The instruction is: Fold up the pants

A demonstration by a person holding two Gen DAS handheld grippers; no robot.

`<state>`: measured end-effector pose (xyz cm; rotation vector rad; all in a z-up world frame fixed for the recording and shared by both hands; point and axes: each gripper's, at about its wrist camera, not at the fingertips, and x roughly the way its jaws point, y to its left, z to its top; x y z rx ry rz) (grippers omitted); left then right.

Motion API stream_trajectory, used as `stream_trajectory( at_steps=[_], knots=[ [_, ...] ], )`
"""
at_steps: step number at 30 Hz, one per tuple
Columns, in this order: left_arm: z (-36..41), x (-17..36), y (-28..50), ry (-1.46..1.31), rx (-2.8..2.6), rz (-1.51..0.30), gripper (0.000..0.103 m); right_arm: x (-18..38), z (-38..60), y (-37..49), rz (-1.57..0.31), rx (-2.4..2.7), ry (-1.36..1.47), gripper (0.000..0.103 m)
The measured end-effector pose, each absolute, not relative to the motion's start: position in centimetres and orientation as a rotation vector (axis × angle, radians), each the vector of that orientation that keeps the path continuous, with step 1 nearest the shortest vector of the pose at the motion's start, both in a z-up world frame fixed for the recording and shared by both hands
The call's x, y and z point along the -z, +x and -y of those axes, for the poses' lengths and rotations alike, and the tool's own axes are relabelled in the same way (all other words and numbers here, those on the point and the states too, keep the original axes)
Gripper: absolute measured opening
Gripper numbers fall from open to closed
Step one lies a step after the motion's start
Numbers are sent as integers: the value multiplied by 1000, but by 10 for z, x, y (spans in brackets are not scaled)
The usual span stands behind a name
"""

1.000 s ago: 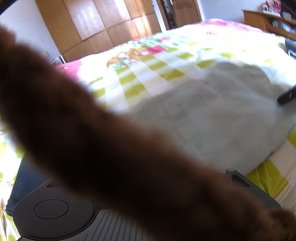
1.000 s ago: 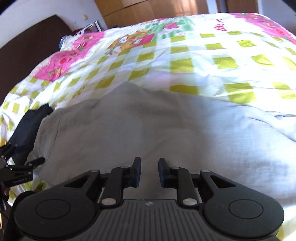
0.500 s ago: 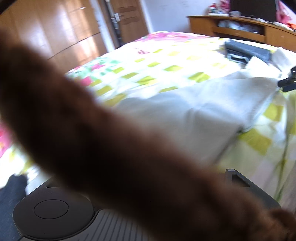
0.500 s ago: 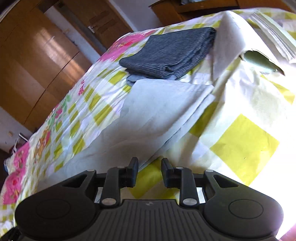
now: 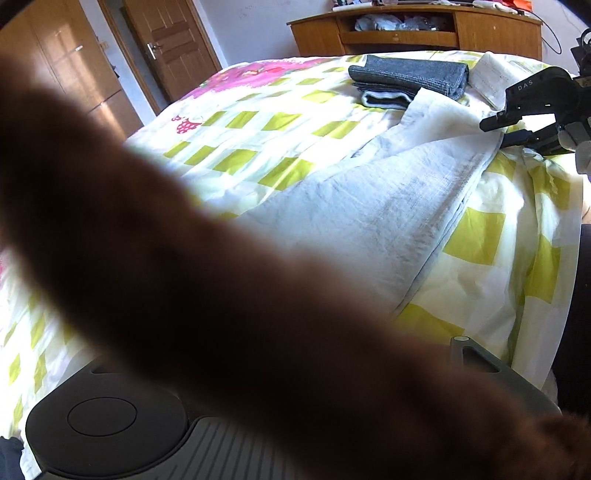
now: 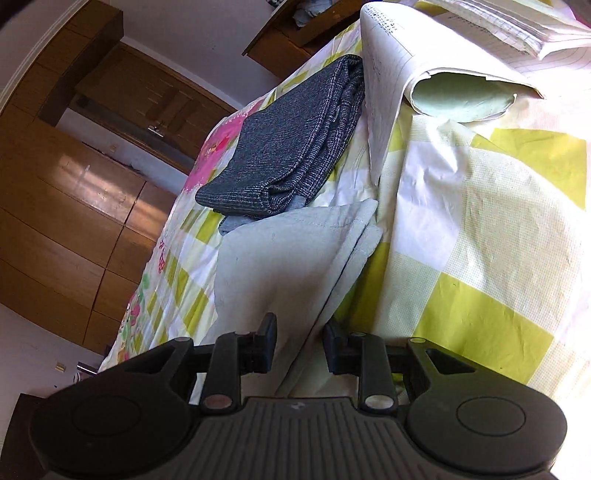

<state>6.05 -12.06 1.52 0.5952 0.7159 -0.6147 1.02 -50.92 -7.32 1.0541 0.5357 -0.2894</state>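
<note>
Light grey pants [image 5: 369, 221] lie stretched out flat on the checked bedspread [image 5: 258, 122]. They also show in the right wrist view [image 6: 280, 266]. My right gripper [image 6: 299, 345] is open, its jaws either side of the pants' edge near the leg end; it also shows at the right of the left wrist view [image 5: 498, 129]. A blurred brown furry shape [image 5: 184, 277] covers the left gripper's fingers, so its state is hidden.
A folded dark grey garment [image 6: 295, 147] lies on the bed beyond the pants' end; it also shows in the left wrist view [image 5: 410, 79]. Papers and a notebook [image 6: 461, 55] lie beside it. Wooden wardrobes [image 6: 74, 206], a door [image 5: 170, 48] and a wooden cabinet [image 5: 424, 33] stand around the bed.
Both views have swung along the pants toward the leg end. My right gripper has moved from above the pants' middle to the leg-end edge and opened wider.
</note>
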Motion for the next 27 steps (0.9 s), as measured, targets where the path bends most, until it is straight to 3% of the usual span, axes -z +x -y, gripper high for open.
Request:
stream_trajectory(
  at_steps=[5,6,8,13,21,27],
  knots=[
    [129,-13,59,585,635,-725,70,69,504,38,-549,238,1060,48],
    [130,-12,59,581,643,-726,70,69,504,42,-553,238,1050,43],
    [133,-9,58,571,658,-747,70,67,513,45,-566,264,1076,22],
    [149,-1,54,558,747,-816,70,36,543,14,-465,312,1032,21],
    [158,5,37,545,841,-802,70,37,538,1,-485,355,1011,21],
    [122,-11,39,465,806,-756,70,-33,494,16,-390,275,795,21]
  ],
)
